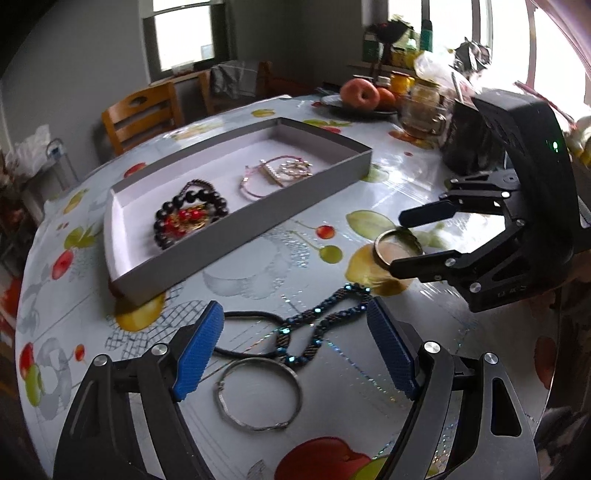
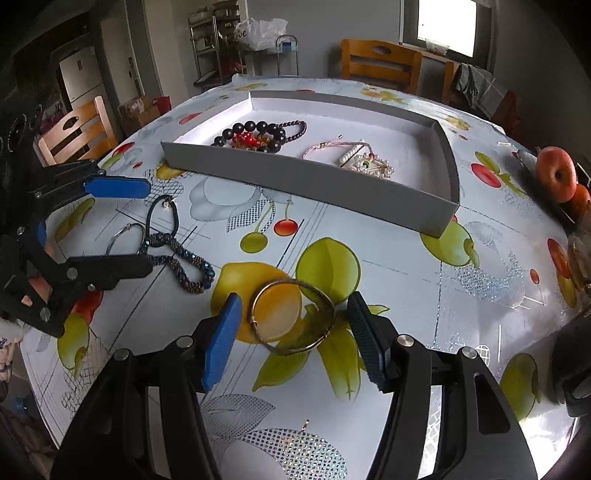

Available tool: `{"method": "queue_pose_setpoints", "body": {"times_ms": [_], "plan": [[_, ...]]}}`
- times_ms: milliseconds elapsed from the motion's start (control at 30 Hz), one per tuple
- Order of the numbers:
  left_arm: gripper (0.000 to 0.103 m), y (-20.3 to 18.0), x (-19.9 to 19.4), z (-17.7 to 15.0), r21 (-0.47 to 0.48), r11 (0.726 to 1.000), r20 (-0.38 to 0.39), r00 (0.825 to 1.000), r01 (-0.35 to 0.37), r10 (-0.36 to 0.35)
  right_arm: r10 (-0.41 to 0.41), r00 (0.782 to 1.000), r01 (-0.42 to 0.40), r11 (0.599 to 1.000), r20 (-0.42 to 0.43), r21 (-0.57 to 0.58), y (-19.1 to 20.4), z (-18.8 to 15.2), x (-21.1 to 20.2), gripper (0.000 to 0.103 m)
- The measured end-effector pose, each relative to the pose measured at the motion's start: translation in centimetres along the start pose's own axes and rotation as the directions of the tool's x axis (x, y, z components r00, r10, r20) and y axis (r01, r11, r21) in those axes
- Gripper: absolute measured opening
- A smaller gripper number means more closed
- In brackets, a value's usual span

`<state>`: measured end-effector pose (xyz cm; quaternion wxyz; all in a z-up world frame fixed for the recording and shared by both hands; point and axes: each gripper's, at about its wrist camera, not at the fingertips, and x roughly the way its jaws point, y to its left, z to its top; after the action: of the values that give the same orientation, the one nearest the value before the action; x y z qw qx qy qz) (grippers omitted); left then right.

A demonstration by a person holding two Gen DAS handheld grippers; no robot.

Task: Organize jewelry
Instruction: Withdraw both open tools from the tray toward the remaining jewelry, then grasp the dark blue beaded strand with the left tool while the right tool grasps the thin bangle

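Two grippers hang over a round table (image 2: 369, 236) under a glossy cloth printed with lemons, cherries and apples. A shallow grey tray (image 2: 317, 184) with a white floor sits toward the far side; inside it lie a black bead bracelet (image 2: 255, 127) with a red cluster and a heap of pink cord and pearl pieces (image 2: 364, 158).

On the bare cloth, the right gripper (image 2: 295, 325) stands with its jaws partly apart on either side of a gold bangle (image 2: 293, 317), the blue pads not touching the metal. The left gripper (image 1: 295, 347) has its jaws wide over a blue beaded necklace (image 1: 317, 325), a black cord loop (image 1: 251, 317) and a silver bangle (image 1: 258, 393) — nothing is clamped.

Wooden chairs (image 2: 380, 66) ring the table, and grey walls with bright windows (image 2: 445, 22) close the room. The right wrist view alone shows a white fridge (image 2: 79, 79) and a metal shelf rack with a plastic bag (image 2: 258, 31) whose lettering is too small to read. The left wrist view alone shows a plate of fruit (image 1: 360, 94), a glass jar (image 1: 423, 110) and bottles by a second window — and faint embossed letters on the right gripper's body that I cannot make out.
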<state>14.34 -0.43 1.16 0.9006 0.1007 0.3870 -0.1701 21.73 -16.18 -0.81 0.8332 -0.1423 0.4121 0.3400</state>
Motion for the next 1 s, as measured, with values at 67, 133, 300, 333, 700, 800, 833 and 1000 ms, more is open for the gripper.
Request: {"method": "queue_pose_setpoints", "body": {"times_ms": [67,133,300,333,700,800,833,1000], "plan": [[0.07,-0.5,0.3,0.2,0.021,1.0,-0.008,1.0,0.014,-0.014,-0.006,1.0,0.006,1.0,-0.003,-0.006,0.1,0.0,0.0,0.059],[0.064,-0.8,0.6,0.2,0.034,0.999,-0.015,1.0,0.025,-0.024,-0.01,1.0,0.01,1.0,-0.005,-0.011,0.2,-0.1,0.0,0.059],[0.063,-1.5,1.2,0.4,0.065,0.997,-0.029,0.999,0.04,-0.039,-0.014,1.0,0.014,1.0,-0.005,-0.006,0.0,-0.1,0.0,0.059],[0.063,-1.6,1.2,0.4,0.071,0.997,-0.031,0.999,0.041,-0.039,-0.014,1.0,0.014,1.0,-0.005,-0.006,0.0,-0.1,0.1,0.059],[0.054,-1.9,1.4,0.2,0.09,0.994,-0.045,0.998,0.053,-0.049,-0.023,1.0,0.023,1.0,0.003,0.003,-0.6,-0.2,-0.3,0.049],[0.05,-1.9,1.5,0.1,0.094,0.994,-0.052,0.997,0.058,-0.053,-0.024,1.0,0.024,1.0,0.013,0.011,-0.8,-0.3,-0.5,0.048],[0.047,-1.9,1.6,0.1,0.096,0.994,-0.054,0.997,0.061,-0.056,-0.025,1.0,0.024,1.0,0.018,0.014,-0.8,-0.3,-0.6,0.048],[0.029,-1.9,1.7,0.0,0.094,0.992,-0.072,0.995,0.08,-0.073,-0.025,0.999,0.024,0.999,0.033,0.024,-1.1,-0.3,-1.0,0.048]]}}
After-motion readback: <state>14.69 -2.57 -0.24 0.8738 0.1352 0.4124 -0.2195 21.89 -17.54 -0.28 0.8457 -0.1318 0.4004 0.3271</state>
